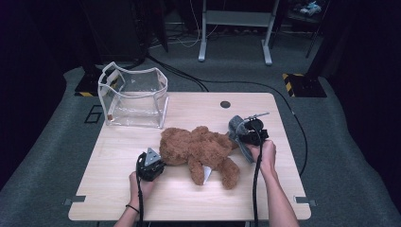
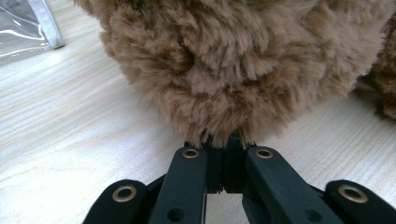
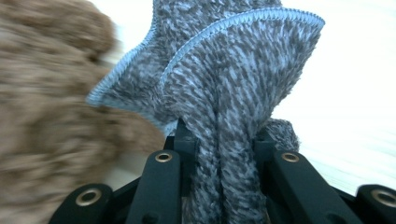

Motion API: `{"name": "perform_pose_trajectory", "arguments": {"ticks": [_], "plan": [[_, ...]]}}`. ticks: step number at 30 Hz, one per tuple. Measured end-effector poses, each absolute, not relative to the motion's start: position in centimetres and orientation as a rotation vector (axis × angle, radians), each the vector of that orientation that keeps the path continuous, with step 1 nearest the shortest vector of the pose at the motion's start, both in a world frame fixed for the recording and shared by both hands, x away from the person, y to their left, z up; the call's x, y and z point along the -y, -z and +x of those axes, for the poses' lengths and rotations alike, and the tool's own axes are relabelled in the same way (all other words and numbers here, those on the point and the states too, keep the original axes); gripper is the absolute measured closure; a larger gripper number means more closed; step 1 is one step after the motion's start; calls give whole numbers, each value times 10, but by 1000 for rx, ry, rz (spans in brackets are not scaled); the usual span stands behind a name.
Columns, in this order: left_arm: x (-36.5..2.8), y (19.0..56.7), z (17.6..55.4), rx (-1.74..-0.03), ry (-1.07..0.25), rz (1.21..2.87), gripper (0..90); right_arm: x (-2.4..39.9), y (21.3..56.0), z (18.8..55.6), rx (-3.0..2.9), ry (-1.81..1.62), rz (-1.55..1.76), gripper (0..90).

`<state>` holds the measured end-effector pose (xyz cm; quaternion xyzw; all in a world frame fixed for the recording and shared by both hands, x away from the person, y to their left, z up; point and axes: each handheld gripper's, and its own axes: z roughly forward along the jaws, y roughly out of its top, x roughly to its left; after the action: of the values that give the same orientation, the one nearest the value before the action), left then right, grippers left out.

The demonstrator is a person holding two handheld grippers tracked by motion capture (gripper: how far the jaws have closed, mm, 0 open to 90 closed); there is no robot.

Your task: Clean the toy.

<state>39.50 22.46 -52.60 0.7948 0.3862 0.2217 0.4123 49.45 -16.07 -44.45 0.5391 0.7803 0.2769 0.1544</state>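
A brown teddy bear (image 1: 201,150) lies across the middle of the wooden table (image 1: 189,198). At its left end, my left gripper (image 1: 160,160) is shut, pinching a tuft of the bear's fur (image 2: 219,84) at the jaw tips (image 2: 223,144). My right gripper (image 1: 243,135) is at the bear's right end, shut on a bunched grey-blue knitted cloth (image 1: 239,130). In the right gripper view the cloth (image 3: 224,93) fans up out of the jaws (image 3: 219,144), with the blurred bear (image 3: 42,93) to its left.
A clear plastic bag with white trim (image 1: 133,97) stands open at the table's back left corner; its edge (image 2: 28,28) shows in the left gripper view. A white tag (image 1: 206,174) sticks out near the bear's leg. A dark round hole (image 1: 225,104) lies at the table's back edge.
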Motion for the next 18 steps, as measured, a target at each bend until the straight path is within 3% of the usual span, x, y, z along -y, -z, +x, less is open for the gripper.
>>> {"name": "perform_pose_trajectory", "arguments": {"ticks": [18], "plan": [[-225,525,396,-975,-543,2009,888,137,471,487,-2429,-867,1543,730]]}}
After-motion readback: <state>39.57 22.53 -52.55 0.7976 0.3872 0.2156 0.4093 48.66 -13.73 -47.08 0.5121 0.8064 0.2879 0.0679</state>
